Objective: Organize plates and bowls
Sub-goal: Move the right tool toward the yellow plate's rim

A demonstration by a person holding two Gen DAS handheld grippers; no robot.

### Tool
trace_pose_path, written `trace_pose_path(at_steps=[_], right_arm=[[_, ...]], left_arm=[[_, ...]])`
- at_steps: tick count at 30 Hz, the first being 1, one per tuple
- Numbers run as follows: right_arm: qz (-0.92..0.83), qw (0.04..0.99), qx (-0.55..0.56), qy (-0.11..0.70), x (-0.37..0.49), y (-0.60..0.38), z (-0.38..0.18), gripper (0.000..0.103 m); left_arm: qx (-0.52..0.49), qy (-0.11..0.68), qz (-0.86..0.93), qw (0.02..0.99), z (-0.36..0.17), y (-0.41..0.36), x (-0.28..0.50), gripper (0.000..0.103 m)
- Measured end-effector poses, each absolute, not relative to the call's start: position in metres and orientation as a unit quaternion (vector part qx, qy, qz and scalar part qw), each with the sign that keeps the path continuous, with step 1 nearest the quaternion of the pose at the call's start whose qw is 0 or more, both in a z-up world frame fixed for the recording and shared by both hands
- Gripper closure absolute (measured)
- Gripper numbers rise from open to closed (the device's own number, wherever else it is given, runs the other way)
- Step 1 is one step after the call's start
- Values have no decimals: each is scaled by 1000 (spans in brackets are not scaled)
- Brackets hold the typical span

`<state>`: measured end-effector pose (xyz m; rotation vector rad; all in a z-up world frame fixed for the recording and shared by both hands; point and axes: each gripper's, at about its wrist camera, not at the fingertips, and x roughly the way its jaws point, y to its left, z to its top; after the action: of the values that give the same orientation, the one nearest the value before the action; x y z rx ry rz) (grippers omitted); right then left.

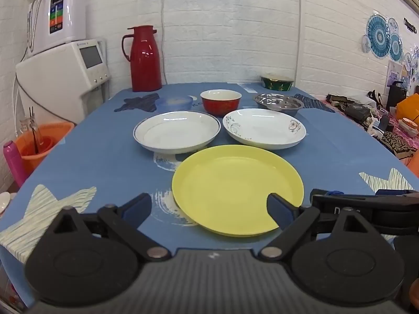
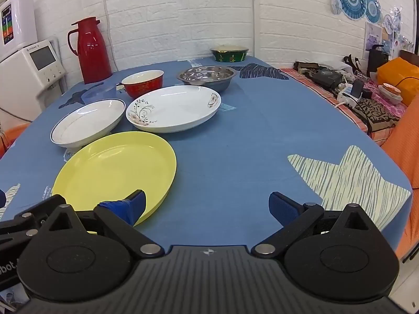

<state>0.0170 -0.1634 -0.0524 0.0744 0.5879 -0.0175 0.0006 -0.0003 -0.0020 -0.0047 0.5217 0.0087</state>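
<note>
- The left gripper (image 1: 209, 210) has its jaws wide apart and holds nothing; its right finger hides part of the near rim of the round yellow plastic plate (image 1: 237, 189).
- The right gripper (image 2: 207, 206) is equally spread and empty, the yellow plate just left of its left finger.
- Beyond lie a blue-rimmed white plate (image 1: 176, 132) and a floral white plate (image 1: 264, 128), side by side.
- Farther back: a red bowl (image 1: 220, 102), a steel bowl (image 1: 279, 103), and a green bowl (image 1: 277, 81) at the wall, its pattern indistinct.

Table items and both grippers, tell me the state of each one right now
Left gripper: open, empty.
Right gripper: open, empty.
Yellow plate: empty, flat on table.
Blue-rimmed plate: empty, unstacked.
Floral plate: empty, unstacked.
Red bowl: upright, looks empty.
Steel bowl: upright, empty.
Green bowl: upright, contents unclear.
Red thermos: upright, lid on.
</note>
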Motion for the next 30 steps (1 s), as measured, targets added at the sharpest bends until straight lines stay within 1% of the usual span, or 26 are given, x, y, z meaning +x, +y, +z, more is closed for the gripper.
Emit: trace_pose_path(at_steps=[30], right_arm=[[-6, 956, 37, 292, 16, -159, -53, 15]], left_arm=[[-1, 262, 1, 965, 1, 2, 1, 14]])
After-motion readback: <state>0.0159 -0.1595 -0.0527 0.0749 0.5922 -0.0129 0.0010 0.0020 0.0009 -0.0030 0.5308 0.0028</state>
